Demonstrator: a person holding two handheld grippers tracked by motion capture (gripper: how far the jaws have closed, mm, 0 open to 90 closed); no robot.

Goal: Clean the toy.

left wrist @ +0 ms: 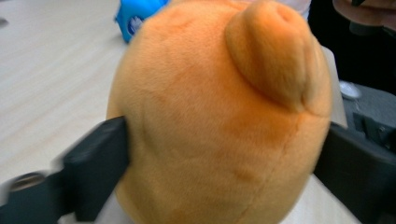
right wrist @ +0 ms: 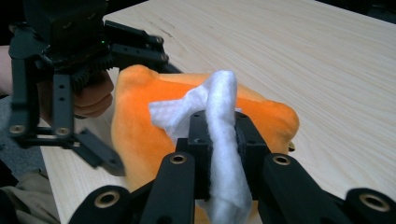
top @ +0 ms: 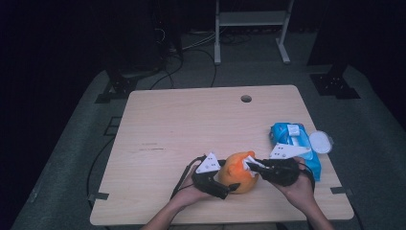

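Your orange plush toy is sitting near the front edge of the table, right between your two hands. Your left gripper has it from the left side. In the left gripper view the two black jaws sit on either flank of the toy's rounded body, spread wide around it. The left jaw looks like it's touching the fur, but that jaw is blurred, so I honestly can't tell if it's squeezing or just resting there.

Your right gripper comes in from the right, and its jaws are pressed together on a white wipe. In the right gripper view the wipe is pinched into a tall fold between the jaws, with a crumpled flap hanging off to the left. That flap lies against the top of the toy.

Off to the right, a blue pack of wipes lies near the table's right edge, just behind your right hand. A round white lid sits right beside it. Your left hand is wrapped around the back of its gripper.
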